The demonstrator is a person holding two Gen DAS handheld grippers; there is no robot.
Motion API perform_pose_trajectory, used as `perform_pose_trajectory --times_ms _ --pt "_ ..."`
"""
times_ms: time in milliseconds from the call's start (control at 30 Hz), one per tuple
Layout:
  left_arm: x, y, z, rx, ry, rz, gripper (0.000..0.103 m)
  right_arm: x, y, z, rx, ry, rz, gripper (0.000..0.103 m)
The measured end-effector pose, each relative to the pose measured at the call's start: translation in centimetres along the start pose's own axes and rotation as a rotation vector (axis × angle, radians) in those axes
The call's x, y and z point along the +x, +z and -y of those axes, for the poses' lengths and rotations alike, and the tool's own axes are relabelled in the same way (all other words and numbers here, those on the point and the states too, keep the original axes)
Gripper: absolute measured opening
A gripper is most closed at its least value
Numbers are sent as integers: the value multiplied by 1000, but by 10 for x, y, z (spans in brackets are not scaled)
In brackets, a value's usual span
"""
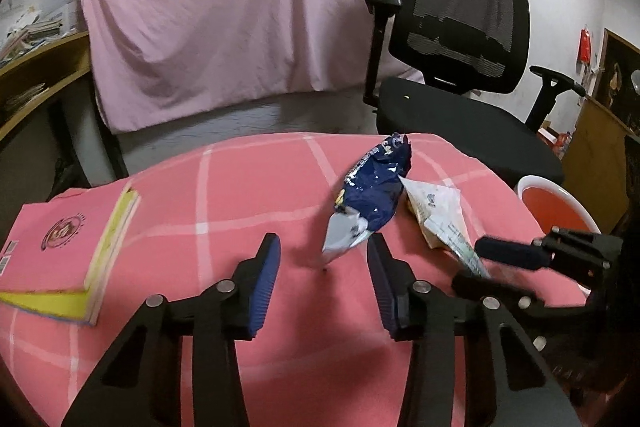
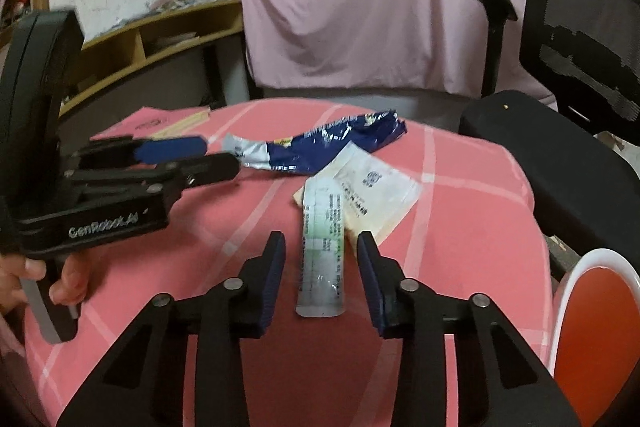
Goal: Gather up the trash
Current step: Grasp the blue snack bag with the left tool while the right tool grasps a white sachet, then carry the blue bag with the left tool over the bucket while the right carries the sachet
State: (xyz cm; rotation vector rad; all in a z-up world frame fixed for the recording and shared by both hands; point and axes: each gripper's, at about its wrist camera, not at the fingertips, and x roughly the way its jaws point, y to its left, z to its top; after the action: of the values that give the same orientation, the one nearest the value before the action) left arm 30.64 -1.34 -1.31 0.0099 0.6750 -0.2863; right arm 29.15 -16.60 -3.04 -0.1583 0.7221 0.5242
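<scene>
A blue and silver snack wrapper (image 1: 370, 197) lies on the pink checked tablecloth (image 1: 240, 187). Its silver end sits just ahead of my open left gripper (image 1: 324, 247). A white printed packet (image 1: 434, 211) lies to its right. In the right wrist view the blue wrapper (image 2: 320, 147) lies at the back, the white packet (image 2: 372, 191) in the middle, and a long clear printed sleeve (image 2: 322, 259) reaches between the fingers of my open right gripper (image 2: 320, 247). The left gripper (image 2: 208, 157) shows there at the left, open near the wrapper's silver end.
A pink book (image 1: 64, 251) lies at the table's left. A red bin with a white rim (image 1: 556, 207) stands off the right edge, also in the right wrist view (image 2: 592, 311). A black office chair (image 1: 460, 67) stands behind the table. A wooden shelf (image 2: 160, 35) stands at back left.
</scene>
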Motion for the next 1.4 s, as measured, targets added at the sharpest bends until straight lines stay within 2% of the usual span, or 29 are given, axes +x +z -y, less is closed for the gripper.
perform_pose_trajectory --times_ms 33,100,167,300,667,900,1133,1400 --pt "3 2 1 4 -1 -5 34 1 0 0 2 1 -6 27" --pt "7 3 4 13 3 -20 23 0 -1 1 9 7 -7 23" --pt "12 4 6 23 10 -37 18 -1 0 2 15 12 -6 19" --pt "12 2 9 35 14 -30 8 -3 -1 6 37 20 2 19" --pt "-13 -11 11 -8 1 9 7 -14 -2 23 111 35 40 19" --pt "-33 -19 22 0 0 48 7 -25 -4 24 130 30 89 19" --pt "-53 -28 35 13 8 127 7 -45 -5 25 123 22 194 19" --pt "-77 -22 53 18 9 248 7 -82 -10 34 140 -12 373 19"
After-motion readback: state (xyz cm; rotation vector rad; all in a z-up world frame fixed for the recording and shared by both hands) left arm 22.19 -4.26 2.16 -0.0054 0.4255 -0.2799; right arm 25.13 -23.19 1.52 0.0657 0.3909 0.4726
